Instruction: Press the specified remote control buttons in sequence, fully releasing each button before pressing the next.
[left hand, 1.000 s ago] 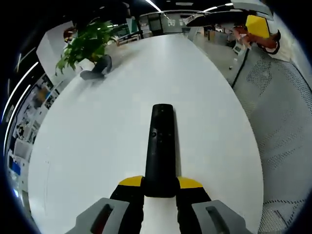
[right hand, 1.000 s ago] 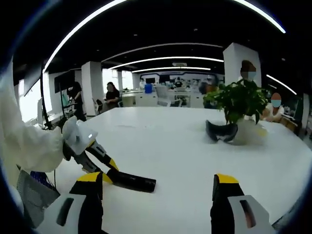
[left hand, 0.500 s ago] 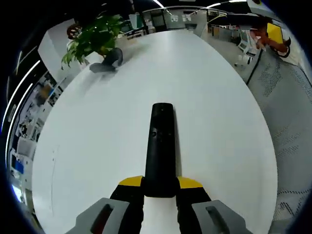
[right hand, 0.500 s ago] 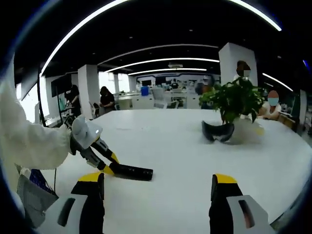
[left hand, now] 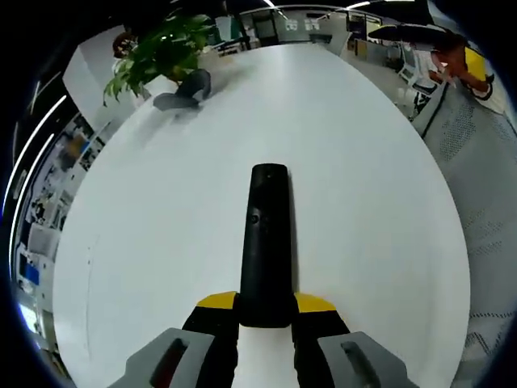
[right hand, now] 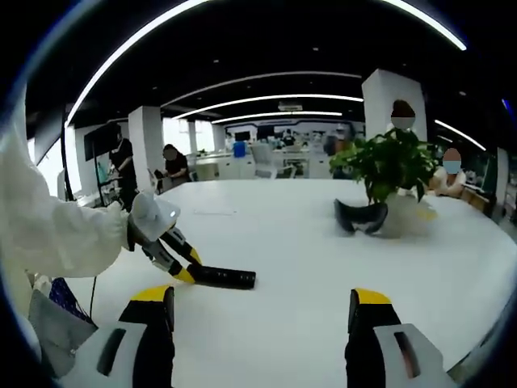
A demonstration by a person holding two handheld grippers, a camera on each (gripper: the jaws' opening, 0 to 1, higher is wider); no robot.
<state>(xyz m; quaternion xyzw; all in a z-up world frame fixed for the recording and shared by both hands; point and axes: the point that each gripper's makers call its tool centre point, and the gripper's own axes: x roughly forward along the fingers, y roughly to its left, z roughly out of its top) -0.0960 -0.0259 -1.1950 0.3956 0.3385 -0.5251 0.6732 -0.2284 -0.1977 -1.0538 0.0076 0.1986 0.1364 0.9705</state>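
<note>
At the near end of the remote control point(left hand: 266, 242), the left tool point(left hand: 266, 311) is closed on the black body, its yellow-tipped jaws pressed against both sides, so that the remote control is pinned lengthwise on the white surface point(left hand: 145, 242) and pointed away from the tool; it is judged to be held this way so that it is kept from sliding while the buttons are pressed. A small round button is seen on the top face of the remote control, beyond the clamped end, left uncovered and reachable from above. Beyond the far tip of the remote control, and off to the left, a potted plant point(left hand: 157, 52) and a dark curved object point(left hand: 184, 89) are set well apart from it. In the right gripper view, the remote control point(right hand: 222, 277) is seen lying flat with the left tool point(right hand: 192, 273) on its end, a white sleeve point(right hand: 48, 234) behind that. To the right of the remote control, the right tool point(right hand: 260, 311) is held wide open and empty, not yet brought to any button, apparently kept free for the pressing.
</note>
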